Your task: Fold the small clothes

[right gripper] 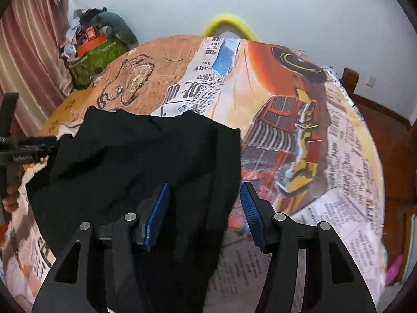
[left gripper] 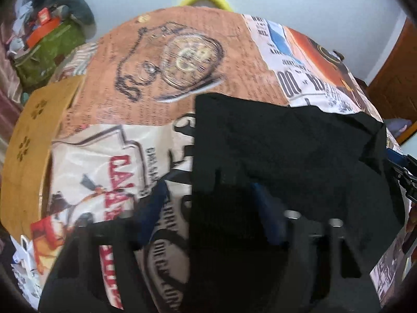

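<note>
black garment [right gripper: 146,161] spread on the patterned tablecloth [right gripper: 299,135] | its near edge runs sideways, between both claws | right claw [right gripper: 204,215] spread wide, straddling right hem | left claw [left gripper: 211,208] spread too, straddling left edge, blurry

Right of the black garment [right gripper: 135,161] the printed desk [right gripper: 299,135] lies bare to its edge, so you can pass there. Left of the garment your left tongs [right gripper: 28,151] crowd its edge. Beyond the garment's far edge, past bare cloth, a yellow chair back [right gripper: 229,23] stands.
</note>
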The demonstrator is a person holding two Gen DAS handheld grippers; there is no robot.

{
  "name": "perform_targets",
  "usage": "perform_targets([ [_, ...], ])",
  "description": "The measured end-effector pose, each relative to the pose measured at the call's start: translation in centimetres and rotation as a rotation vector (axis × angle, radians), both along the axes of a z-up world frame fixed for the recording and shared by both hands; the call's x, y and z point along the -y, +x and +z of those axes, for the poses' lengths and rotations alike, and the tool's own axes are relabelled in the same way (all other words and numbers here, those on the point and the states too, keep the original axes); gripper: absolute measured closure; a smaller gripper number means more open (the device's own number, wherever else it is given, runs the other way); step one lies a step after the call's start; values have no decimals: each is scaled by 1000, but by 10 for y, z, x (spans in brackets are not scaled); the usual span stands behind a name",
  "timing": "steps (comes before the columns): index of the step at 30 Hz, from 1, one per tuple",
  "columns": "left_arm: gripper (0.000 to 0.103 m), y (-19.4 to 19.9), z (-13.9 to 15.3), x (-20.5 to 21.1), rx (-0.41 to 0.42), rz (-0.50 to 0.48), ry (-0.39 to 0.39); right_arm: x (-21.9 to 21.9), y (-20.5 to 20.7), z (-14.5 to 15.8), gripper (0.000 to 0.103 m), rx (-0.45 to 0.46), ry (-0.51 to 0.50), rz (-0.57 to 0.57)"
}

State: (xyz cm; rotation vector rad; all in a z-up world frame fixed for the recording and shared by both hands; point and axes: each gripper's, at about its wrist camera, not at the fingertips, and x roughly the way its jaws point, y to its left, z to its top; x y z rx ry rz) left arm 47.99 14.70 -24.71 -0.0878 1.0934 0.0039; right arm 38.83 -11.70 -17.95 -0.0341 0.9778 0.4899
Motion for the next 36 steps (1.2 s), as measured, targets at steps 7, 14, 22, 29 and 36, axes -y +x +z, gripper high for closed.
perform_targets([
  [7, 95, -1, 12, 5, 73, 46, -21, -1, 1, -5, 78, 8, 13, -23],
  [14, 93, 13, -6, -15, -22, 165, -40, -5, -4, -9, 83, 19, -22, -27],
  [22, 36, -28, 12, -38, 13, 181, -143, 19, -31, 9, 55, -10, 50, -51],
  [29, 36, -67, -10, -45, -85, 131, -270, 31, -66, -5, 54, -89, 81, -23],
  [36, 73, -75, -9, -9, -83, 78, -219, 9, -75, -3, 77, -80, 97, 27],
])
